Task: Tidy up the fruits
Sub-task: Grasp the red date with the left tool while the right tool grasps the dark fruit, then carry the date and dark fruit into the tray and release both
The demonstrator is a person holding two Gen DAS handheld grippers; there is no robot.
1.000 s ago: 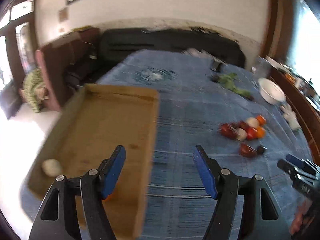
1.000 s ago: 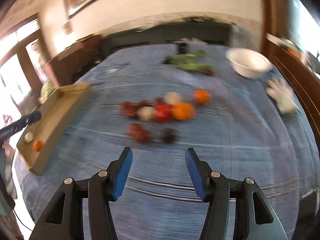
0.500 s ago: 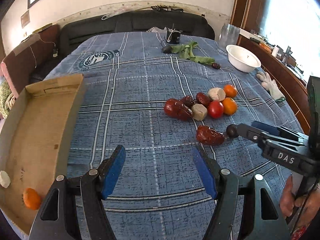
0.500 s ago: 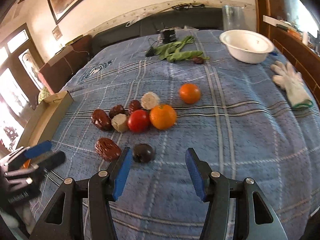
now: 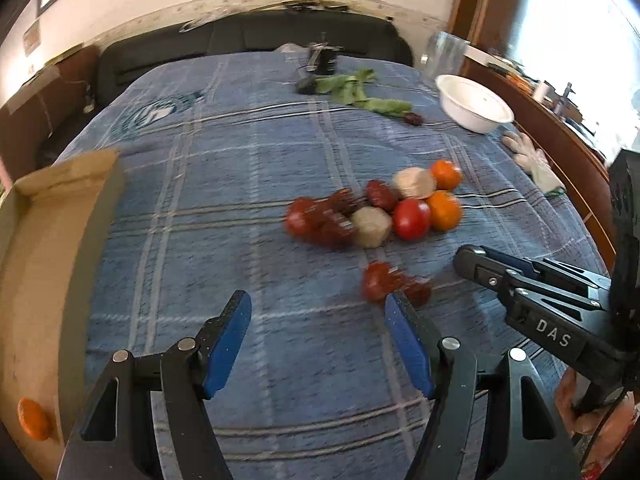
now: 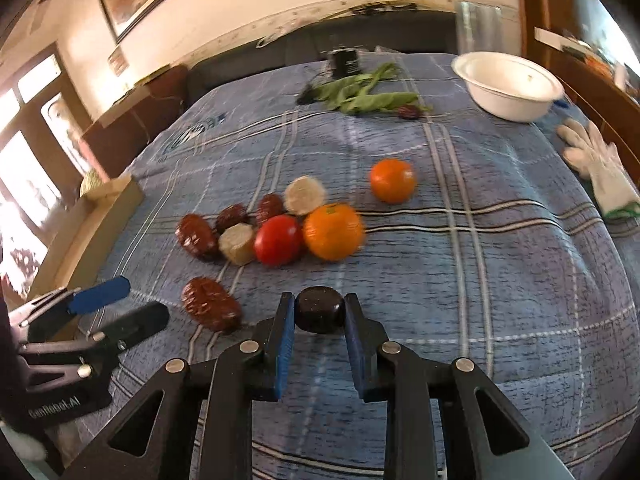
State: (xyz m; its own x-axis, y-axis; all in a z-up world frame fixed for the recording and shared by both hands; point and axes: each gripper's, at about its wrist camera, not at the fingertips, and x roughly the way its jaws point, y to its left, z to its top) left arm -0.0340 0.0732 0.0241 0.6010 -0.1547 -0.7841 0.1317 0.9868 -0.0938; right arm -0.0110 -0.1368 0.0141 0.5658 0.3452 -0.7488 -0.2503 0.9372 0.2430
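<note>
Your right gripper (image 6: 319, 312) pinches the dark round fruit (image 6: 319, 314) at lower centre of the right wrist view — both blue pads touch its sides. Your left gripper (image 5: 318, 320) is spread wide, holding nothing, above the blue cloth (image 5: 240, 184). The fruit cluster (image 6: 280, 232) lies mid-frame; the cardboard tray (image 5: 36, 240) sits at left, holding one orange (image 5: 34, 419).

White bowl (image 6: 510, 84), glove (image 6: 598, 160) (rt edge), green leaves (image 6: 362, 94), blue cloth (image 6: 500, 280)
</note>
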